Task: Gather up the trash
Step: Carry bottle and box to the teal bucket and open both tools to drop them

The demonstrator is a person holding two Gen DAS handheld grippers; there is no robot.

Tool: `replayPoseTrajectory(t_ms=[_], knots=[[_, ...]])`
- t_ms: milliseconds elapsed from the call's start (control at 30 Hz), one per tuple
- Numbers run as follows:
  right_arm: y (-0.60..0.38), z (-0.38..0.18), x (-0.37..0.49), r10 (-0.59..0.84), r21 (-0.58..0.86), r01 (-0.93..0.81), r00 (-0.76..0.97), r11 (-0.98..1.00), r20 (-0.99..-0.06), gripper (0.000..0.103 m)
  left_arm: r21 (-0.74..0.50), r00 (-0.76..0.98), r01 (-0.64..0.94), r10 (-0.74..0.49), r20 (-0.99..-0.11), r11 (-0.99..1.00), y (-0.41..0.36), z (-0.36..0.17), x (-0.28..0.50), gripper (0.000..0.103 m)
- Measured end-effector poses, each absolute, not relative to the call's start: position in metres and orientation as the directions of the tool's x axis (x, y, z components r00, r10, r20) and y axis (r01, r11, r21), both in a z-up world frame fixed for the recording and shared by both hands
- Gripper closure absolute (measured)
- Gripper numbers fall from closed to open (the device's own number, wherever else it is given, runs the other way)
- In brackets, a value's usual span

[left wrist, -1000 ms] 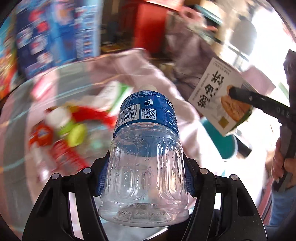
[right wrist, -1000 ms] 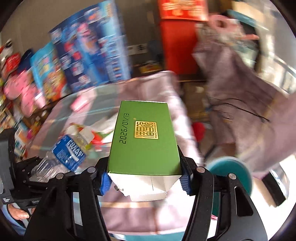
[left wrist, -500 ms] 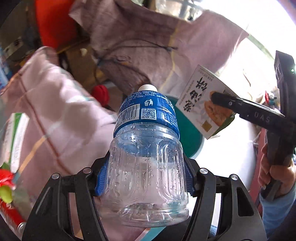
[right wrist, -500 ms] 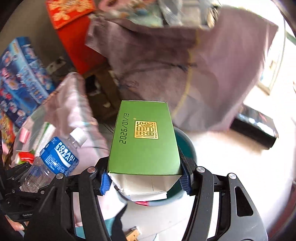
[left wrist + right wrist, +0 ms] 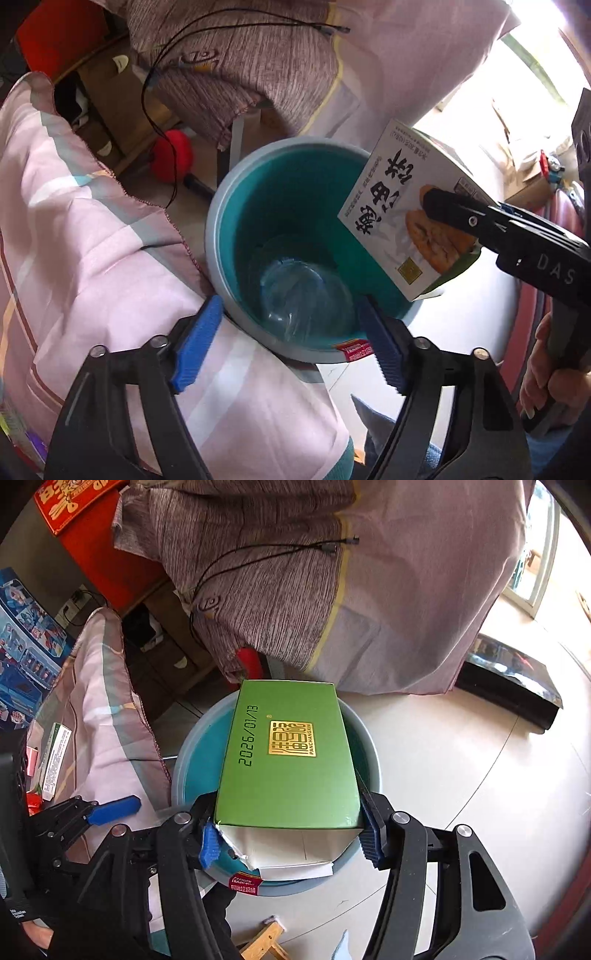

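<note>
The left gripper [image 5: 290,343] hangs over the round teal plastic trash bin w/ a pale grey rim [image 5: 221,266]. Its jaws have just been opening & now stand wide apart w/ nothing between the blue pads [image 5: 195,343]. The clear plastic water bottle [image 5: 303,295] is down inside the bin, near the bottom, blurry; can't tell how it lies.

The right gripper [image 5: 290,836] pinches the green & white cardboard snack box [image 5: 288,753] by its two sides, blue pads pressed on it. The box is over the bin's open top, above the rim, not inside. In the left wrist view the box's white face w/ big black letters & a food pic [image 5: 410,218] sits above the bin's right edge. A person's hand [image 5: 550,376] grips the right gripper's handle.

The bin stands on a pale shiny floor [image 5: 461,768]. A pink checked cloth [image 5: 92,240] lies just beside the bin on the left & touches its rim. A grey-purple striped cloth [image 5: 277,583] w/ a thin black cable [image 5: 162,110] on it hangs behind the bin. A red & white sticker [image 5: 245,884] is on the bin's near side.
</note>
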State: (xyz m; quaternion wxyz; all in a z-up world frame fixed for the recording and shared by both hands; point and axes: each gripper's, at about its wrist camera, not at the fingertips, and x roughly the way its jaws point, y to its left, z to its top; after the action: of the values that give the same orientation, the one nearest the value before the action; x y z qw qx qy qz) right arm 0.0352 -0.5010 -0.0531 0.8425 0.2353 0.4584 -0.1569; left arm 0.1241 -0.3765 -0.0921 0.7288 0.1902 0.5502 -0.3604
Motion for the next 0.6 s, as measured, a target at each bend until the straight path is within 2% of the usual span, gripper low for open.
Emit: replayPoseTrajectory(t_ms=[333,433,600], knots=[[-0.493,-0.064,0.047,-0.012,0.263,0.471,0.504,0.842,-0.864,0.042,-0.109,0.182,0.704,-0.326,-0.928,0.702,-0.344,-0.070,0.120,0.006],[-0.491,-0.061,0.048,-0.009,0.268,0.474,0.504,0.839,-0.864,0.030,-0.117,0.184,0.691,-0.331,-0.926,0.713,-0.334,-0.066,0.118,0.006],[-0.487,-0.054,0.047,-0.013,0.272,0.487,0.505,0.830,-0.863,0.024,-0.108,0.194,0.683,-0.322,-0.926,0.722,-0.321,-0.063,0.114,0.005]])
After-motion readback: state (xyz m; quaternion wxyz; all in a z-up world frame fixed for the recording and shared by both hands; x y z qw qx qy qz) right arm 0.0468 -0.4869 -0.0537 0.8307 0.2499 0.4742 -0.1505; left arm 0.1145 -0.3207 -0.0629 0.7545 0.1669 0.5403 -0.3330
